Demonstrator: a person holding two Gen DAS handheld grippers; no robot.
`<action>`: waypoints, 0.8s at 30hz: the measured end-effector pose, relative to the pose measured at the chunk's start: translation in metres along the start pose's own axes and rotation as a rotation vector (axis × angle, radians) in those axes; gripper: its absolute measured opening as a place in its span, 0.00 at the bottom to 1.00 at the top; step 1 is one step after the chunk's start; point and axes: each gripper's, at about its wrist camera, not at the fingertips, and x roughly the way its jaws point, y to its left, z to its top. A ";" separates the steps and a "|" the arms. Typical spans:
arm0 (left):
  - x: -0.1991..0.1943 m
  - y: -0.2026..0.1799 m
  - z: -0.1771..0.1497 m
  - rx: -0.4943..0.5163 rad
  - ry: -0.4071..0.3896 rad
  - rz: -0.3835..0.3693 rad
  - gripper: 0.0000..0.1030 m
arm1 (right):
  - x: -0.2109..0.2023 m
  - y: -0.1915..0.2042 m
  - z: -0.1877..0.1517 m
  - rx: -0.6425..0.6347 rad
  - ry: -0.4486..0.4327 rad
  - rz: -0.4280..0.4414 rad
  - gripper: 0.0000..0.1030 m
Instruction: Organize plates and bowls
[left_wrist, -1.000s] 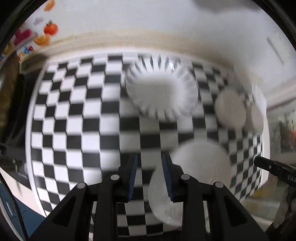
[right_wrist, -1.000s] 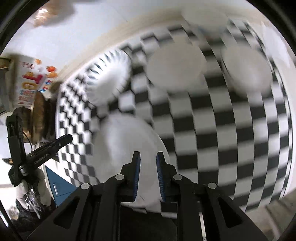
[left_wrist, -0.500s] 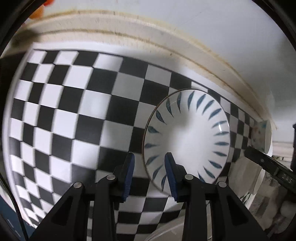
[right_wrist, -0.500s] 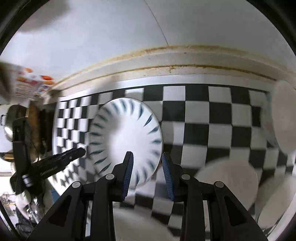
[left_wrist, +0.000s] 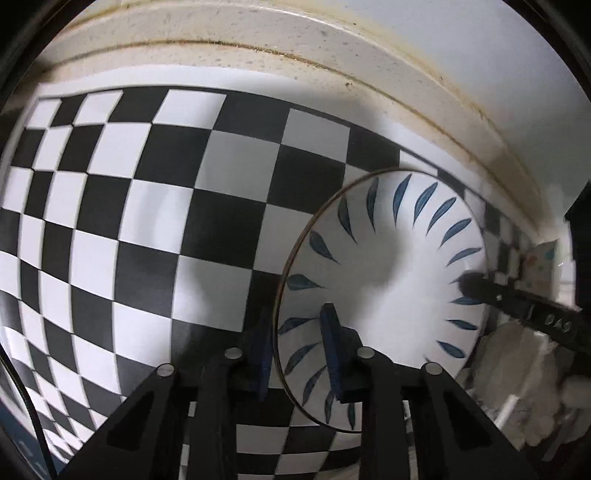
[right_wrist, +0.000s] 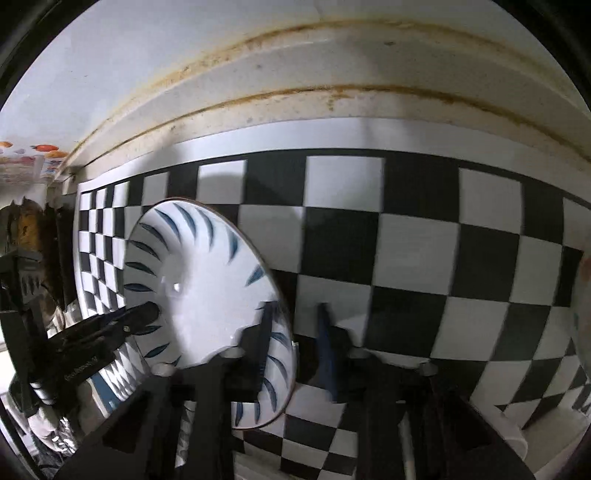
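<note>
A white ceramic bowl (left_wrist: 388, 277) painted with blue leaf-shaped strokes and edged with a thin dark rim is seen on a black-and-white chequered cloth (left_wrist: 147, 221), near the cloth's far edge, where a stained cream ledge (left_wrist: 295, 40) runs below a pale wall.

The bowl is straddled at opposite sides by both tools. The left gripper (left_wrist: 295, 343) is set over the near rim, with one blue-padded finger outside the wall and the other inside the bowl. Its jaws have just been closing with the rim between them. Whether the pads already press on the wall cannot be told.

The right gripper (right_wrist: 293, 339) is placed over the opposite rim, likewise with one finger inside and one outside. Its jaws are brought together and clamped on the bowl's wall.

In the left wrist view, white lettering is printed on the black finger of the right gripper. Only "DA" can be read, and the rest is blurred. In the right wrist view, small white print on the left gripper's finger is too small to be read. At that view's left edge a colourful printed sheet (right_wrist: 33, 162) with orange fruit is seen, and its writing is illegible.
</note>
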 end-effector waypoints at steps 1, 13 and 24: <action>-0.001 -0.001 -0.002 0.001 -0.004 0.006 0.21 | 0.000 0.001 0.000 -0.002 -0.002 -0.010 0.13; -0.049 -0.016 -0.033 0.033 -0.078 0.019 0.21 | -0.027 0.023 -0.034 -0.048 -0.048 -0.020 0.13; -0.108 -0.028 -0.091 0.121 -0.143 -0.007 0.21 | -0.094 0.047 -0.115 -0.057 -0.152 -0.026 0.13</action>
